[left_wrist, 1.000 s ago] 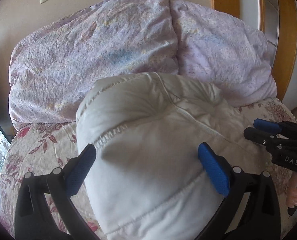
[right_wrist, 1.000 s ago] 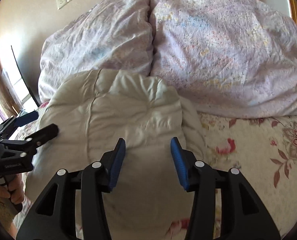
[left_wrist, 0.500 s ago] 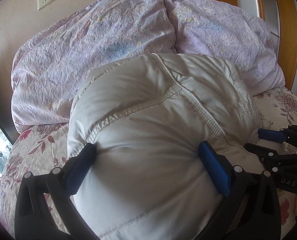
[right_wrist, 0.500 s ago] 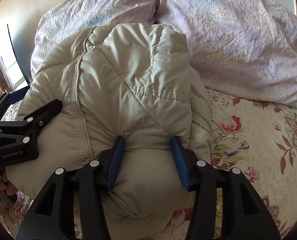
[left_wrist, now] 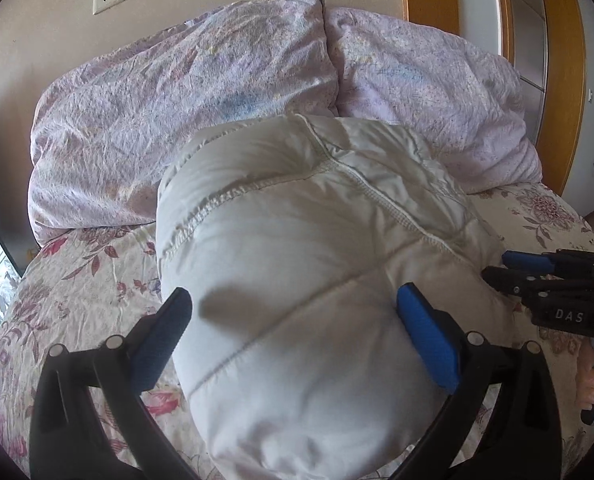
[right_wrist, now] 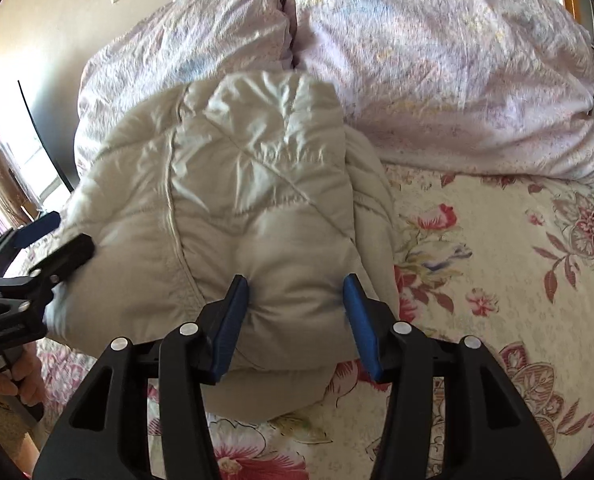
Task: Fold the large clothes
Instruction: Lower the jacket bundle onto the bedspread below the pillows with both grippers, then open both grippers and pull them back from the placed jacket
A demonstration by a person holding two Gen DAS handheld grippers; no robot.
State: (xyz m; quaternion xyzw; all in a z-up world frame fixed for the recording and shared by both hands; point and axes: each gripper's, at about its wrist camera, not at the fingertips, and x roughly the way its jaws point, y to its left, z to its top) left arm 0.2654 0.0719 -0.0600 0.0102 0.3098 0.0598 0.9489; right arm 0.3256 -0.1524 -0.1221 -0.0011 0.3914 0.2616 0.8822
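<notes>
Jacket [left_wrist: 297,280] bundled on floral bedspread [right_wrist: 497,280], long axis running away toward pillows [left_wrist: 177,120]; left gripper [left_wrist: 293,332] and right gripper [right_wrist: 297,320] both clenched on near end, side by side, equally close.

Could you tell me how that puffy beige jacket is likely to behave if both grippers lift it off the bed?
The puffy beige jacket bulges around the right gripper pads, so it probably compresses and springs back. Its quilted fill suggests it is light for its bulk. Folded loosely, it may slump open once lifted.
</notes>
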